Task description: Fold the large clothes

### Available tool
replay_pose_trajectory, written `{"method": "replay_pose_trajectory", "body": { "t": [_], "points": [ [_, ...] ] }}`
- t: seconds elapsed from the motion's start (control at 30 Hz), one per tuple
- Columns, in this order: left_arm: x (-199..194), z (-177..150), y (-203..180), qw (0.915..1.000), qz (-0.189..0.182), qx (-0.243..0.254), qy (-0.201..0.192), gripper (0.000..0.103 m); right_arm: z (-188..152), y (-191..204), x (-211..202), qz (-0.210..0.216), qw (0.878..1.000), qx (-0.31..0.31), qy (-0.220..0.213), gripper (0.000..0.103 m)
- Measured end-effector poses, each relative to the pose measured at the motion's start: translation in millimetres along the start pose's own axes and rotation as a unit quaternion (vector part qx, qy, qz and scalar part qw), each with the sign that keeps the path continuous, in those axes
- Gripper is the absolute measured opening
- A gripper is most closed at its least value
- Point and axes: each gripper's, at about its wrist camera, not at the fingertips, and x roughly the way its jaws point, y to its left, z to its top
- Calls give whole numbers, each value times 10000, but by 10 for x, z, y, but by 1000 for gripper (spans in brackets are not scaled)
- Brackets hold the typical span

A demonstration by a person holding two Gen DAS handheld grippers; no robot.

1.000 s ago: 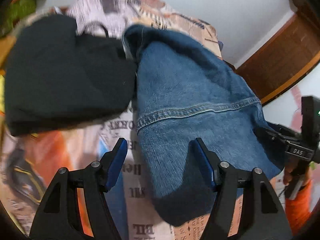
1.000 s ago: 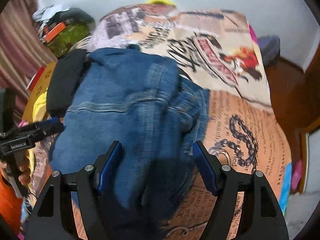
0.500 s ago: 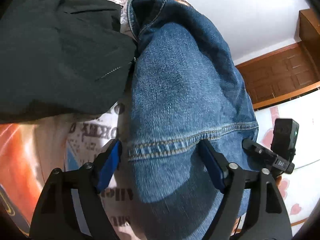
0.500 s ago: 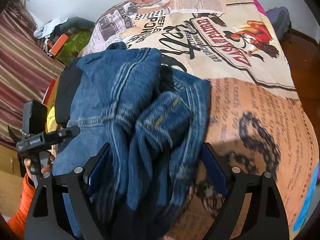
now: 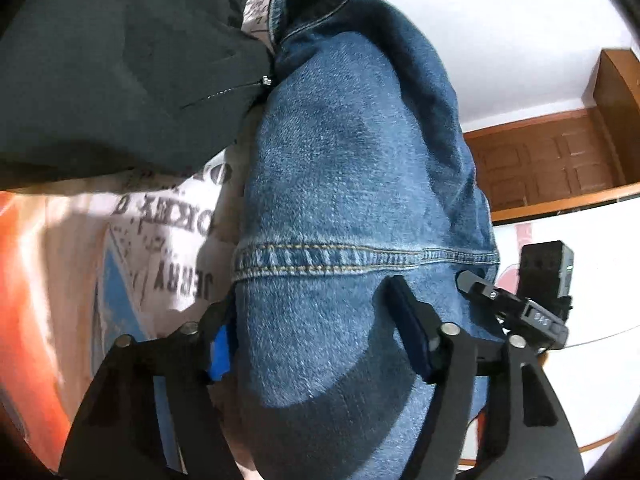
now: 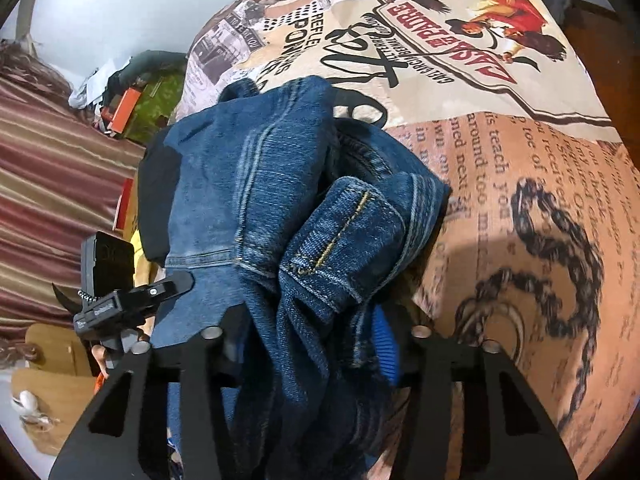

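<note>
Left gripper [image 5: 312, 320]: matte black angular finger arms showing triangular cut-outs and round silver screw heads, blue pads [image 5: 221, 349] lining the inner faces. Right gripper [image 6: 308, 334]: showing the same black frame, silver screws, ribbed blue pad. Orange sleeve [image 6: 99, 383] and bare fingers peeking beneath the black camera block.
</note>
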Motion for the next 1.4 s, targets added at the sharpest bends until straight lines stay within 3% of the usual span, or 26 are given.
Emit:
{"method": "replay_pose_trajectory", "body": {
  "t": [0.23,0.47,0.67,0.8,1.0,1.23,1.4],
  "points": [
    [-439,-302,-566,9960,355,799,-192,44,-173,446,-249,-231,9968,-721,-242,30],
    [-1284,-465,-968,9831,494,1432,-1030,42,-92,992,-469,22,9927,-1046,-604,29],
    [-1980,-401,-942,9746,519,1456,-1621,42,133,1638,-400,186,9831,-1557,-943,29],
    [-2467,-258,-804,9642,708,1463,-2098,42,358,2027,-187,393,9771,-1827,-1016,29],
    [-2852,190,-542,9499,1060,1414,-2580,42,746,2486,321,674,9675,-2150,-1151,29],
    [-2626,771,55,9518,1562,1119,-2393,42,1054,2516,1183,682,9713,-2083,-921,29],
    [-2045,1052,682,9507,2334,957,-1804,43,1174,2318,1942,106,9790,-1980,-481,29]
  ]
}}
